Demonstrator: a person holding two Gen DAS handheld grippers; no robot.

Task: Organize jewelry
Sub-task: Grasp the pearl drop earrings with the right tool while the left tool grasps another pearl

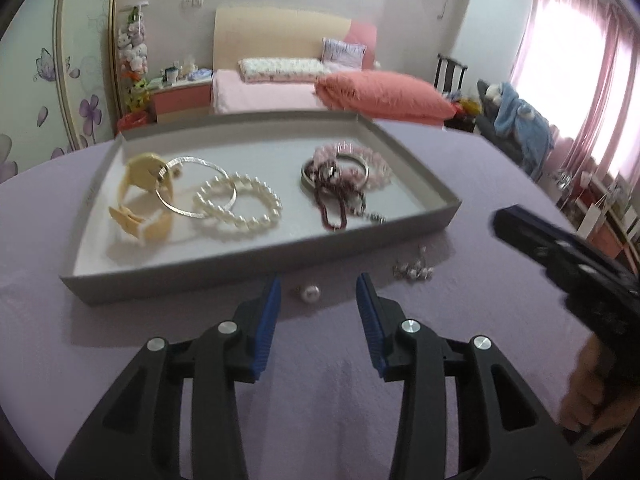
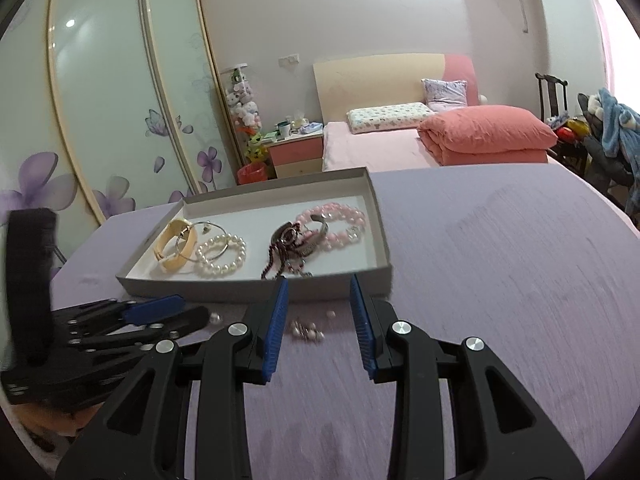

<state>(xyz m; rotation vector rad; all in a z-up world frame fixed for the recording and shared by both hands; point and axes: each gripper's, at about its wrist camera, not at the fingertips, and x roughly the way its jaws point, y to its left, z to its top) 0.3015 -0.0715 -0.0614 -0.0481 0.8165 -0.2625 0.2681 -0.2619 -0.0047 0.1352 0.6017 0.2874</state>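
A flat grey tray [image 1: 256,258] sits on a purple cloth [image 1: 320,380]. It is a long box with low walls. In the left wrist view its long side runs from left to right, tipping away a bit on the right.

Inside the tray, on the left, lies a cream bangle [image 1: 140,200], a thin silver hoop [image 1: 192,184] and a white pearl bracelet [image 1: 240,204]. The hoop crosses over the bangle and the pearls. On the right is a heap: a pink bead bracelet [image 1: 360,160], a metal bangle [image 1: 320,176] and a dark red bead string [image 1: 332,208] that trails toward the near wall.

Two things lie outside the tray on the cloth, just by its near wall. One is a round pearl earring [image 1: 310,293]. The other is a small pile of little earrings [image 1: 412,270], too blurry to tell more.

The left gripper [image 1: 318,292] has its blue fingers apart with nothing held. The pearl earring lies between the tips, not touched. The right gripper [image 2: 318,296] is also partly open and holds nothing. The small pile [image 2: 306,330] lies on the cloth between its fingers.

The cloth to the right of the tray is bare and wide. A bed [image 2: 380,144] stands behind.
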